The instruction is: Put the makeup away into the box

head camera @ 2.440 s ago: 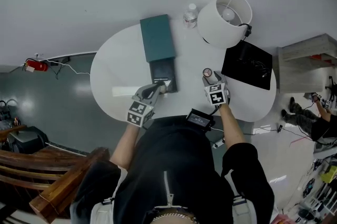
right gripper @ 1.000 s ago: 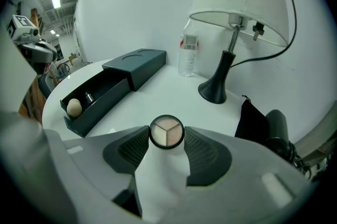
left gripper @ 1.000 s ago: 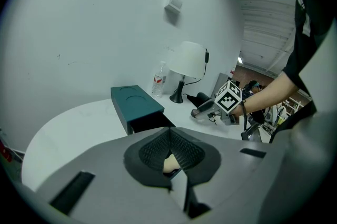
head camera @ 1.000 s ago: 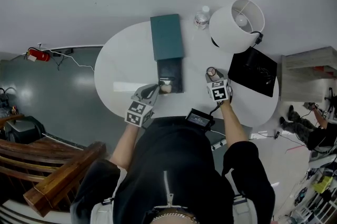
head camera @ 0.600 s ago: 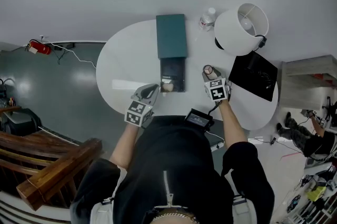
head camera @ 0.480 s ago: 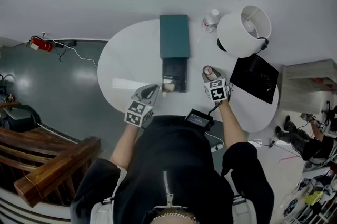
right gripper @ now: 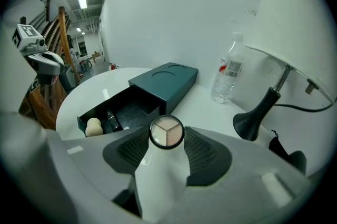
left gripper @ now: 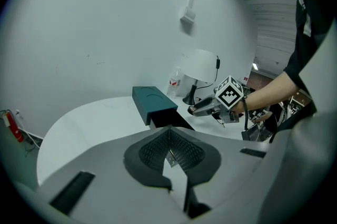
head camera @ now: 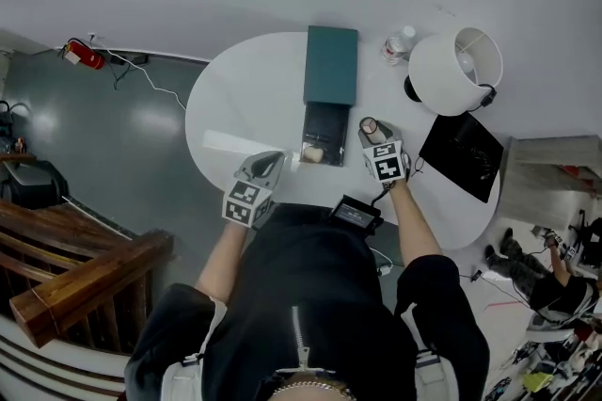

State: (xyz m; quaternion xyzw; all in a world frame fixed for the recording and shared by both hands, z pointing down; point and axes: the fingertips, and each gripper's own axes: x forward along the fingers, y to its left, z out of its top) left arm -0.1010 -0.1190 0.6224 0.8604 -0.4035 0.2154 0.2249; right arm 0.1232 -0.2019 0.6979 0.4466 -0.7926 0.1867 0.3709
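Far left on the floor there's one red fire extinguisher [head camera: 77,53], and nearer, one wooden railing [head camera: 75,281]; then the one white oval table [head camera: 240,107] takes up the middle.

At the table's near edge, the left gripper [head camera: 273,161] sits over the tabletop just left of the box; its tongs are pressed together at the tips with nothing pinched between them, going by its own view.

One teal box [head camera: 330,65] lies in the middle of the table, long side running near to far; its one drawer [head camera: 324,120] is pulled out toward the near side and stands open. Inside I count two things: one beige egg-shaped sponge [right gripper: 93,126] at the near end, and one dark tube [right gripper: 110,120] just beside it; can't tell what the tube is exactly.

Right of the drawer, apart from it, is the right gripper [head camera: 372,136]; its tongs are pinching one round compact [right gripper: 167,132] by its edges, and the pan shows three shades split like a pie. So the compact is up in the gripper, outside the drawer.

Further right, at the far side: one clear water bottle [head camera: 399,43], then one white-shaded lamp [head camera: 456,70]; nearer, at the table's right end, one flat black thing [head camera: 461,156], can't make out what it is.
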